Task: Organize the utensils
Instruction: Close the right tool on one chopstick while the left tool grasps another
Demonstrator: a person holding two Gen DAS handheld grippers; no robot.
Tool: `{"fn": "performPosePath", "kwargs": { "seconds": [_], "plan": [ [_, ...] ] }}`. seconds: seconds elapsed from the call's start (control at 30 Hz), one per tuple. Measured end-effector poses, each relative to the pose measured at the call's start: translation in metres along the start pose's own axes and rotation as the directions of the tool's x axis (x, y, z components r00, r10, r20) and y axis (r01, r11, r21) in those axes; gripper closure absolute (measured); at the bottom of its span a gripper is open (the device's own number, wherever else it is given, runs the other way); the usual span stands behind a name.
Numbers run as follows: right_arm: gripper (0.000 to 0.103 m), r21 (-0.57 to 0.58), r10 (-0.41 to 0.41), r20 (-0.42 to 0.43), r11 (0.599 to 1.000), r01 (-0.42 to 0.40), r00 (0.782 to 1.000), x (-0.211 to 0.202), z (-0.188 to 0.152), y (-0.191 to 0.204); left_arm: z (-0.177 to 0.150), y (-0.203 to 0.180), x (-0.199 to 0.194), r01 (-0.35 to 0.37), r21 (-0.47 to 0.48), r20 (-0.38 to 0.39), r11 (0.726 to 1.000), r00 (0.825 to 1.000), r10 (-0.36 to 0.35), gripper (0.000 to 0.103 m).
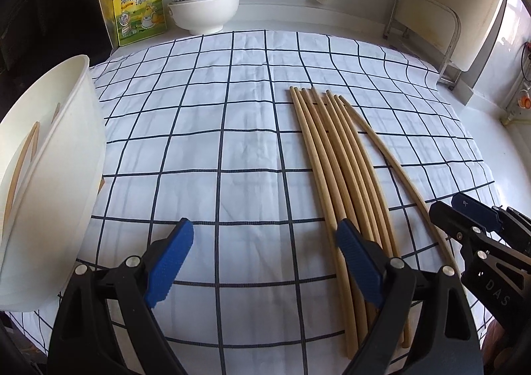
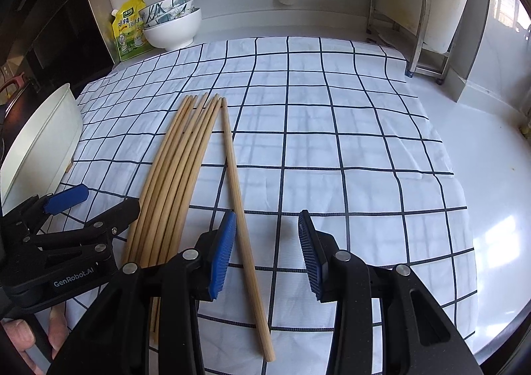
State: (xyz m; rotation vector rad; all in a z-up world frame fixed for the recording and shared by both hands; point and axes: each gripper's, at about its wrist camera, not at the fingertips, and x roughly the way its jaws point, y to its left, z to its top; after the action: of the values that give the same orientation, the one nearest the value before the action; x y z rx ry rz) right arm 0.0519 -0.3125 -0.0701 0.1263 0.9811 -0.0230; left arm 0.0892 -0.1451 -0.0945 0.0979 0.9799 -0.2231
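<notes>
Several wooden chopsticks [image 1: 335,156] lie side by side on a white checked cloth [image 1: 215,116]; they also show in the right wrist view [image 2: 179,176]. One chopstick [image 2: 239,202] lies a little apart, between the jaws of my right gripper [image 2: 267,255], which is open just above the cloth. My left gripper [image 1: 262,262] is open and empty, left of the bundle. A white holder [image 1: 49,176] at the far left has chopsticks [image 1: 23,162] inside.
Stacked bowls [image 1: 202,3] and a yellow seasoning pouch [image 1: 139,6] stand at the back left by the wall. A metal rack [image 1: 428,30] holding a white board stands at the back right. White countertop [image 2: 491,176] lies right of the cloth.
</notes>
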Motion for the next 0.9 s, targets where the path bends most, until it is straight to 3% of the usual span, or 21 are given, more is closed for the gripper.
{"fn": "performPosePath", "kwargs": {
  "seconds": [0.37,0.63,0.9],
  "plan": [
    [0.065,-0.004,0.0,0.001,1.0,0.0,1.0,0.0,0.0,0.002,-0.003,-0.003,0.002,-0.027,0.035,-0.021,0.999,0.999,0.027,0.016],
    [0.065,-0.009,-0.001,0.003,1.0,0.002,1.0,0.001,0.0,0.001,-0.006,0.019,0.001,-0.052,-0.012,-0.019,0.999,0.998,0.052,0.016],
    [0.065,-0.075,-0.039,0.001,0.996,0.039,0.999,0.007,0.0,0.013,0.007,0.013,0.009,-0.058,0.003,-0.008,0.998,0.998,0.058,0.016]
  ]
}}
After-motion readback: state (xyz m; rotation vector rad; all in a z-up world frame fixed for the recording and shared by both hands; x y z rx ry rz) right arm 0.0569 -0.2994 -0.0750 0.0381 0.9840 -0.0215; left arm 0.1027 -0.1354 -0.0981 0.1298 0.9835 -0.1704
